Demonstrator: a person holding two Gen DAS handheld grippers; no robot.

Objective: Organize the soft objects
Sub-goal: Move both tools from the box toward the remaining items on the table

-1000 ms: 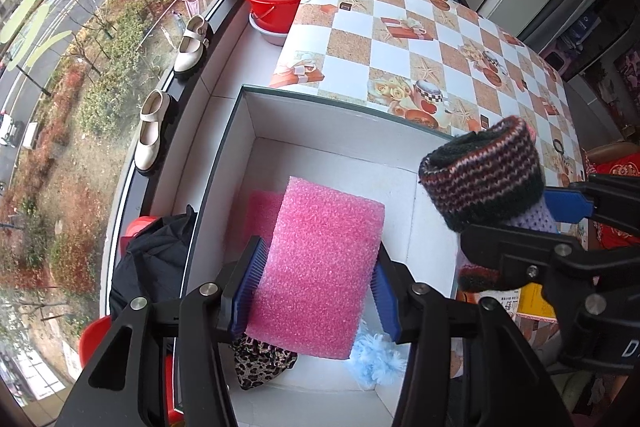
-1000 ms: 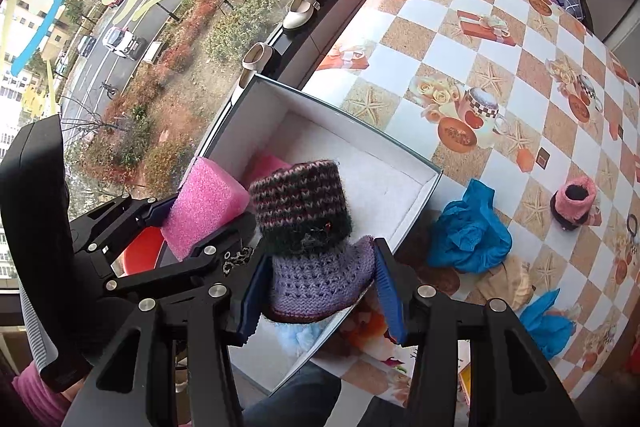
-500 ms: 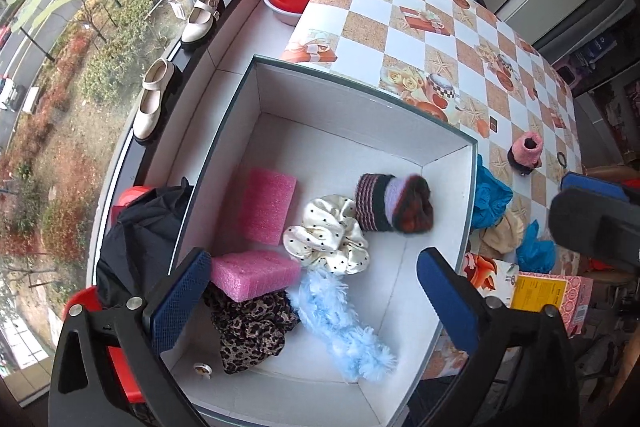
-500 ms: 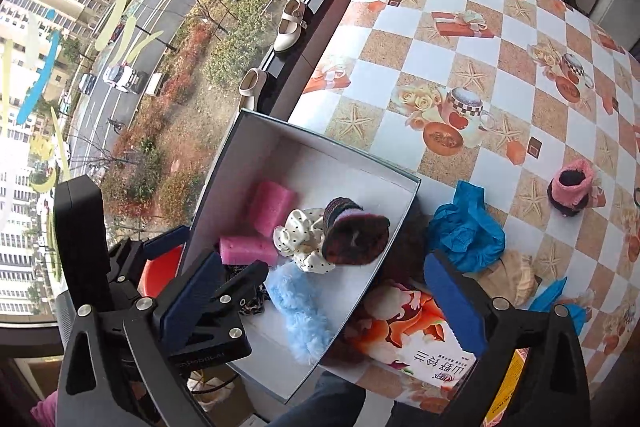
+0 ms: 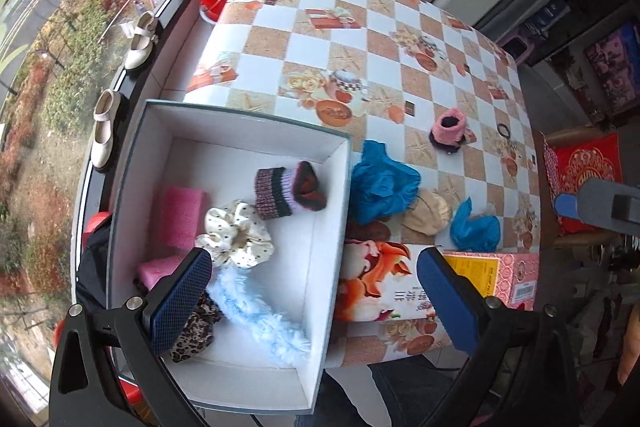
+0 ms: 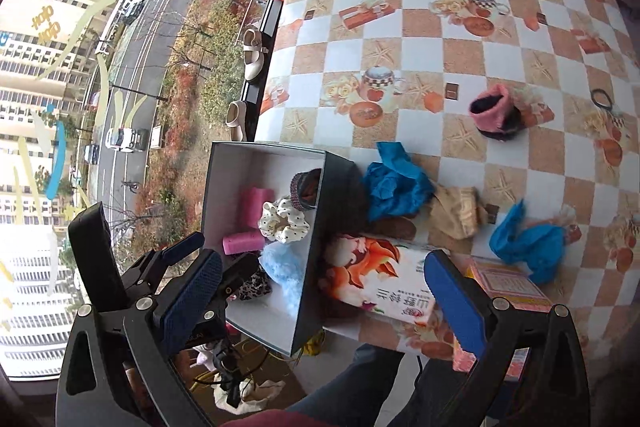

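Knit sock (image 5: 289, 191) is seen lying in white box (image 5: 248, 131), frame centre, half hidden by box wall in right view. Pink foam (image 5: 181, 215) is partly covered by left gripper (image 5: 316, 301). Both left and right gripper (image 6: 320, 301) are spread wide, empty; a second ago sock and foam were clamped.

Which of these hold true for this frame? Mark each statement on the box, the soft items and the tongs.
1. Both tongs, left and right, are open and hold nothing: true.
2. The striped knit sock lies on the tablecloth: false, it lies inside the white box.
3. The pink-cuffed sock lies on the table, outside the box: true.
4. The box holds only one pink foam block: false, two, and.
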